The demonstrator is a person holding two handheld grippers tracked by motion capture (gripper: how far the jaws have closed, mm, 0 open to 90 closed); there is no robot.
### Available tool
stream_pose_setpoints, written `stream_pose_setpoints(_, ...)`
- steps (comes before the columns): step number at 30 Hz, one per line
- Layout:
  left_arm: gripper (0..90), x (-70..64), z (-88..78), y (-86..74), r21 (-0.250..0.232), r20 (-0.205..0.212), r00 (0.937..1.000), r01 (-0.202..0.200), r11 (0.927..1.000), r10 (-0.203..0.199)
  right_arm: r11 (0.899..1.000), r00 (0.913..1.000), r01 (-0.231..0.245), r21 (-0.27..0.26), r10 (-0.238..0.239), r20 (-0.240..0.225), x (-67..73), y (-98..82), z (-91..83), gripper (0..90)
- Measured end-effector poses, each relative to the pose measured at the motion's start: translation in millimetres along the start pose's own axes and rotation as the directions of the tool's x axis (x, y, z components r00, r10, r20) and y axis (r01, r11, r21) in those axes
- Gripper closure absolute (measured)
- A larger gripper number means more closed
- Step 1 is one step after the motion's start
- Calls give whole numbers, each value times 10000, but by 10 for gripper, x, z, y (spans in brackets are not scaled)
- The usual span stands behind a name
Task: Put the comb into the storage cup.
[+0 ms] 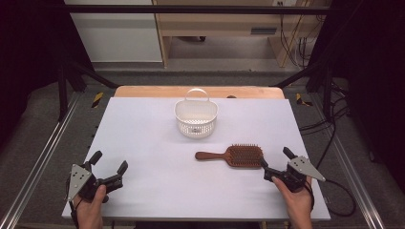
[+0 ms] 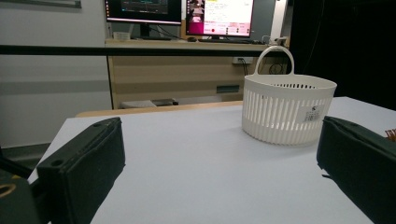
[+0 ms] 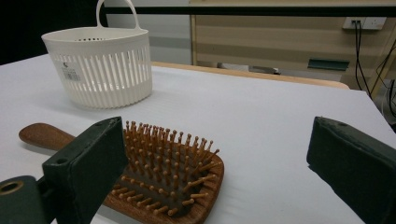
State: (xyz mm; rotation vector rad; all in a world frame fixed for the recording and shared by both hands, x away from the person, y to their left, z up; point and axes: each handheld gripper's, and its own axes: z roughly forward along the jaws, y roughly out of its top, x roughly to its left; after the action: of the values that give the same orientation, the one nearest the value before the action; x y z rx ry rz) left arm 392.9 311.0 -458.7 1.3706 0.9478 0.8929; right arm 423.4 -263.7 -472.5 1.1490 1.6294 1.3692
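Your right gripper (image 1: 275, 166) sits nearest you at the table's (image 1: 143, 200) near right edge, jaws spread wide and holding nothing. Your left gripper (image 1: 110, 167), at the near left edge, is just as wide apart and empty.

The hairbrush (image 1: 231, 155) lies just beyond your right gripper, bristles up, its head almost touching the near jaw. Its long axis runs across the table, the handle pointing left toward the middle and the head toward your right hand. So the right hand is by far the nearer one; the left is well apart from it. I'd judge that the next move is a short reach forward and a little to the left.

Farther back, near the middle of the table, stands the white basket (image 1: 196, 118), upright, handle at its far side, apart from the brush.

The right gripper view shows the hairbrush (image 3: 159, 172) head partly behind its left jaw (not between the two). The left gripper view shows the basket (image 2: 287, 108) and monitors (image 2: 180, 11) beyond.
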Motion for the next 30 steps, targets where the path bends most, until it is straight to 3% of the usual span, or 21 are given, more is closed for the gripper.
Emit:
stream_pose_setpoints(4,10,15,-3,-13,5,-104,9998,169,9999,-168,9998,9999,-161,155,161,13,-8,-12,3,76)
stream_pose_setpoints(12,11,-13,0,-17,118,-57,9999,123,9999,-122,9998,9999,-126,182,125,31,7,4,-35,120)
stream_pose_setpoints(13,10,-14,2,-20,130,-61,9999,140,9998,-139,9995,9999,-137,298,138,-21,2,-7,-39,200)
stream_pose_setpoints(16,10,-16,14,-32,203,-27,9999,126,9997,-125,9990,9999,-153,411,155,-34,-6,-13,-38,271)
stream_pose_setpoints(18,10,-16,10,-33,197,-20,9999,137,9997,-137,9991,9999,-68,429,73,-130,-15,-15,-40,399)
stream_pose_setpoints(19,10,-15,9,-31,161,-20,9999,150,9998,-149,9987,9999,45,515,-37,-145,-10,-14,-47,548)
stream_pose_setpoints(20,10,-10,7,-28,151,-14,9999,141,9998,-141,9987,9999,45,515,-37,-145,-10,-14,-47,548)
stream_pose_setpoints(24,10,-5,6,-26,152,-20,9999,161,9998,-160,9962,9988,418,765,-397,-296,-2,-28,-56,784)
stream_pose_setpoints(25,10,-6,5,-24,142,-26,9999,159,9998,-159,9962,9988,418,765,-397,-296,-2,-28,-56,784)
stream_pose_setpoints(27,11,-9,6,-21,132,-35,9999,161,9998,-161,9945,9984,433,957,-395,-412,-4,-28,-56,890)
stream_pose_setpoints(30,11,-22,17,-20,164,12,9999,106,9998,-107,9913,9986,414,1250,-370,-373,-4,-23,-54,900)
